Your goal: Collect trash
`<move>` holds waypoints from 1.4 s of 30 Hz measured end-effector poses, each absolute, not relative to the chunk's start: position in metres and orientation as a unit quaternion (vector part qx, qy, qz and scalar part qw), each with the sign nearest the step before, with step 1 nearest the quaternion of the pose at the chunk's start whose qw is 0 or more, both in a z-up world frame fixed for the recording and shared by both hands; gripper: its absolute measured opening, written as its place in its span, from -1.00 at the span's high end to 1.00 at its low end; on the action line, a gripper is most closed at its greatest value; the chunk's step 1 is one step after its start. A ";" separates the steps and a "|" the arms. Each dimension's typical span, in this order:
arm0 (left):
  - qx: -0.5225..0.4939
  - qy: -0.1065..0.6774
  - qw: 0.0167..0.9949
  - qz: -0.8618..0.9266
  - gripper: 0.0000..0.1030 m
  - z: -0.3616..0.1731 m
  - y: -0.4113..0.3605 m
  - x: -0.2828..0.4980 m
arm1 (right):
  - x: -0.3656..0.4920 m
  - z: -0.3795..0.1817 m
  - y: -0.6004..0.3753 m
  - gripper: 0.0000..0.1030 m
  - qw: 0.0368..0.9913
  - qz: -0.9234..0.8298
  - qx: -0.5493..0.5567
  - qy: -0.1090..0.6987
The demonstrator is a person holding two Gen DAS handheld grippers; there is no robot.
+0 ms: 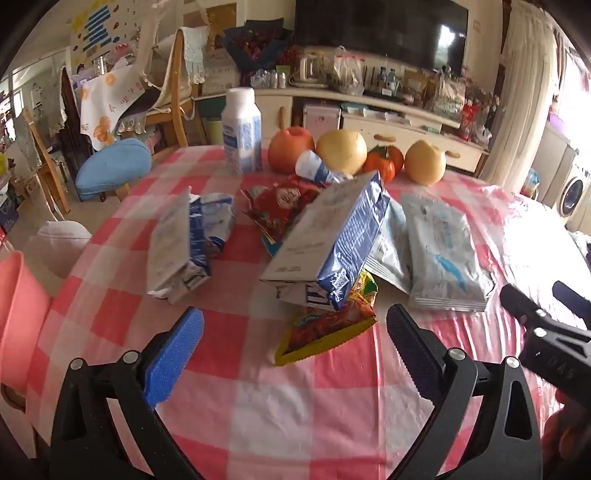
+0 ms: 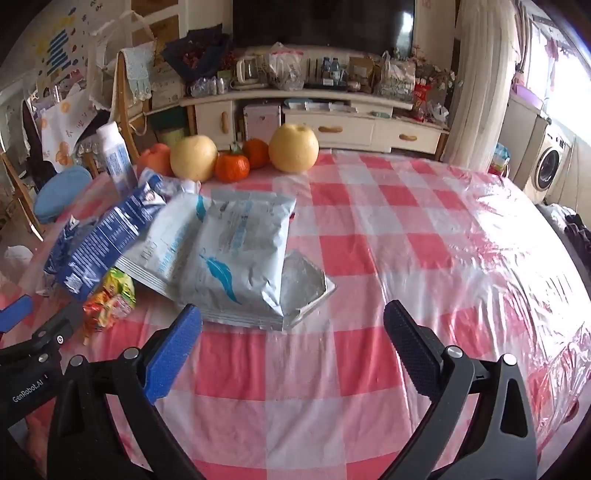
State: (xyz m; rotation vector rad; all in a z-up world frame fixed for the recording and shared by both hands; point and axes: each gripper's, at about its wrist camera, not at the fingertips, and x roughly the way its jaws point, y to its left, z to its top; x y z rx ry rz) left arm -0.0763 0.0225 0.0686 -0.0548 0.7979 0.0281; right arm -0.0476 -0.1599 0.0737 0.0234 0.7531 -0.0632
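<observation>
Both tools, the left gripper (image 1: 295, 332) and right gripper (image 2: 293, 330), hovered spread wide and empty over the checked tablecloth (image 2: 388, 229), with crumpled wrappers (image 1: 325, 328) and cartons (image 1: 328, 240) piled at twelve o'clock from the left one.

Home living room: TV (image 1: 380, 29) over cluttered media cabinet (image 2: 332, 125), checkered-cloth dining table (image 2: 369, 229), wooden chairs (image 1: 177, 92), washing machine (image 2: 550, 162).
</observation>
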 end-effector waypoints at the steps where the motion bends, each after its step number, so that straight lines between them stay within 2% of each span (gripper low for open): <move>1: -0.030 0.383 0.923 0.013 -0.90 0.074 0.026 -0.082 | -0.055 0.084 -0.158 -0.92 0.936 -0.028 0.011 0.350; 6: -0.047 0.354 0.934 0.011 -0.90 0.098 0.043 -0.100 | -0.085 0.122 -0.144 -0.92 0.956 -0.021 -0.004 0.294; 16: -0.062 0.301 0.952 0.020 -0.90 0.149 0.080 -0.146 | -0.116 0.151 -0.118 -0.92 0.966 -0.019 -0.017 0.258; 25: -0.068 0.283 0.956 0.026 -0.90 0.168 0.101 -0.171 | -0.149 0.179 -0.102 -0.93 0.974 -0.024 -0.016 0.225; 42: -0.068 0.254 0.964 0.027 -0.90 0.190 0.115 -0.204 | -0.183 0.193 -0.093 -0.93 0.978 -0.034 -0.015 0.205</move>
